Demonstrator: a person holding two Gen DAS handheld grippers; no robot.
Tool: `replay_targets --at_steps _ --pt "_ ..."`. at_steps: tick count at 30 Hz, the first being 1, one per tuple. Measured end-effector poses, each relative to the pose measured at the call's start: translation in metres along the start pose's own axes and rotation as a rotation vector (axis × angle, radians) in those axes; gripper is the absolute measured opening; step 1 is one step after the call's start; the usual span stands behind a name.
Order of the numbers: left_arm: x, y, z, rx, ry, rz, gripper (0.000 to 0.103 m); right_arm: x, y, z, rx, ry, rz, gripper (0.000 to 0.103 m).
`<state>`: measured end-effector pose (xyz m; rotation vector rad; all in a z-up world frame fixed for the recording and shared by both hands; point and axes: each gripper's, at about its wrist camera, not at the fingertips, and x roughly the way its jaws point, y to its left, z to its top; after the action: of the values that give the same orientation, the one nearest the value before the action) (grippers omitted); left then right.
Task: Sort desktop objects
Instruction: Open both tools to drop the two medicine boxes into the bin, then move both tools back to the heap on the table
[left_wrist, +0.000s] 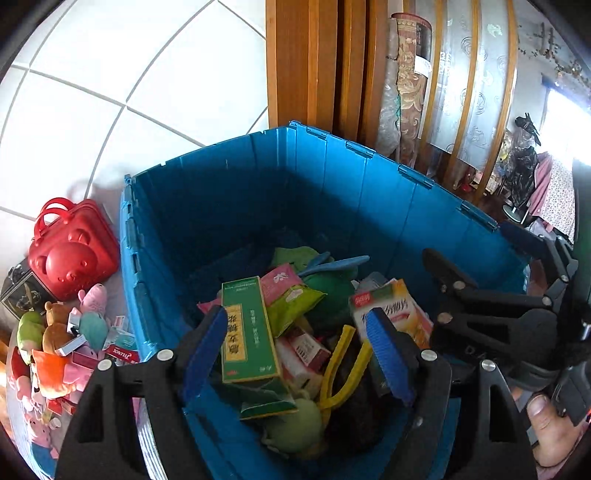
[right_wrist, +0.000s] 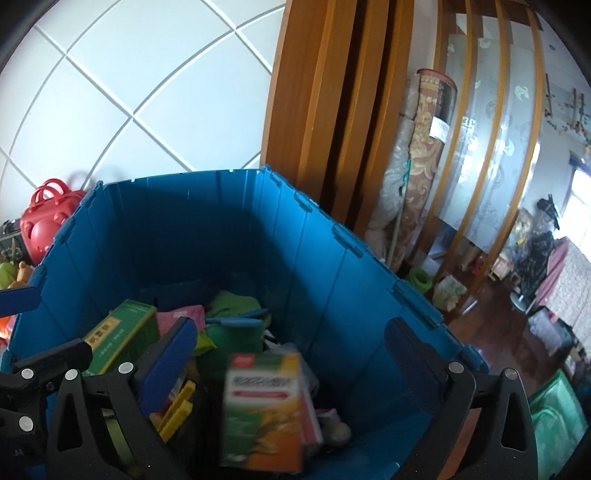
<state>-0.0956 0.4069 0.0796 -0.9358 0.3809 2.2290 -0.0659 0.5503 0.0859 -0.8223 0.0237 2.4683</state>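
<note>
Hovering over the blue bin (left_wrist: 325, 177), the left gripper (left_wrist: 299, 354) and right gripper (right_wrist: 291, 365) both gape wide, holding nothing above the piled boxes (left_wrist: 251, 328).

White tiled wall (left_wrist: 110, 66) behind, grey grout lines running diagonally. Wooden door frame (left_wrist: 306, 66) to the right of the tiles, orange-brown, upright. Rolled patterned carpet (left_wrist: 408, 85) standing on end against frosted glass panels (left_wrist: 476, 74) with wooden slats. Dark wooden floor (right_wrist: 491, 332) beyond. Green roll (right_wrist: 420, 279) on that floor near the carpet's foot. Green plastic container (right_wrist: 557, 413) at lower right, only partly visible.
</note>
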Motion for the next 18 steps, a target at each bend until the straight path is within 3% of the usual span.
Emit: replay_targets --at_steps 3,9,18 --pt "-0.009 0.005 -0.004 0.028 -0.018 -0.004 0.077 -0.008 0.002 -0.001 -0.008 -0.009 -0.011 0.103" --pt "-0.031 0.03 -0.013 -0.017 -0.071 0.002 0.077 -0.03 0.017 -0.002 -0.012 -0.037 0.009 0.103" --pt "-0.067 0.094 -0.039 -0.104 -0.16 0.11 0.077 -0.073 0.068 0.003 -0.016 -0.117 0.127 0.103"
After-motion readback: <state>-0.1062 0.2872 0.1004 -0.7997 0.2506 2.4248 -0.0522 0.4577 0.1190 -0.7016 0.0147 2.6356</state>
